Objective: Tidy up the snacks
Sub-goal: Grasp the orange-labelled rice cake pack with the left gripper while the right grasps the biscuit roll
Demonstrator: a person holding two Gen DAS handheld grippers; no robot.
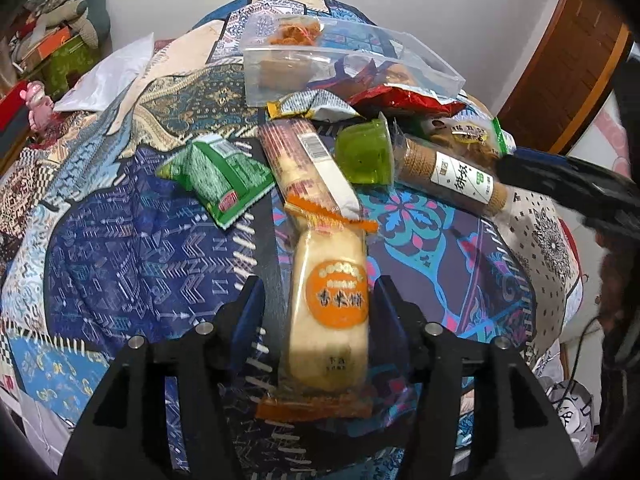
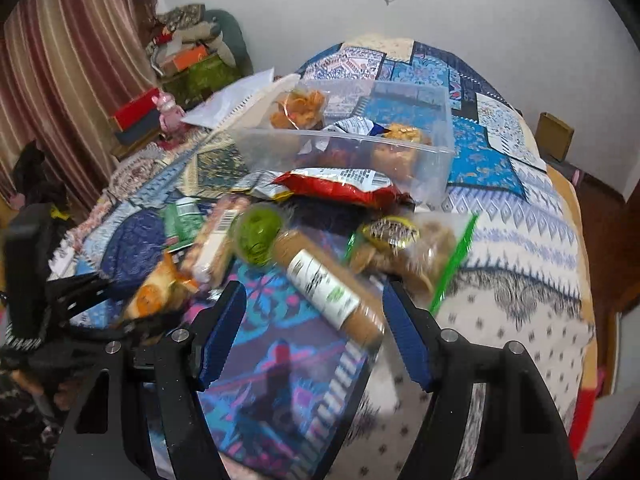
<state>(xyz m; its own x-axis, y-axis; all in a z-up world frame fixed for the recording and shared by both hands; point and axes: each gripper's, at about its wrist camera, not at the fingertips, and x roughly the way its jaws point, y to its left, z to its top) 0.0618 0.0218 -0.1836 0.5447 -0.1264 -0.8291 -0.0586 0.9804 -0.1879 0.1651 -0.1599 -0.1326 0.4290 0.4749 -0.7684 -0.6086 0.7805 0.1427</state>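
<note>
My left gripper [image 1: 318,292] is open, its jaws on either side of a rice-cracker pack with an orange label [image 1: 330,312] lying on the patterned bedspread. The pack also shows in the right wrist view [image 2: 150,300]. My right gripper [image 2: 312,304] is open, just short of a brown biscuit roll [image 2: 328,280] with a white label; the roll also shows in the left wrist view [image 1: 452,172]. A clear plastic bin [image 2: 352,148] holds several snacks behind the pile. A green jelly cup [image 1: 362,156] and a green packet [image 1: 220,176] lie nearby.
A red chip bag [image 2: 340,190] and a zip bag of cookies [image 2: 412,244] lie beside the bin. A long striped cracker pack [image 1: 296,152] lies ahead of the left gripper. Boxes and a pink toy [image 2: 170,110] crowd the far left. The bed edge drops at right.
</note>
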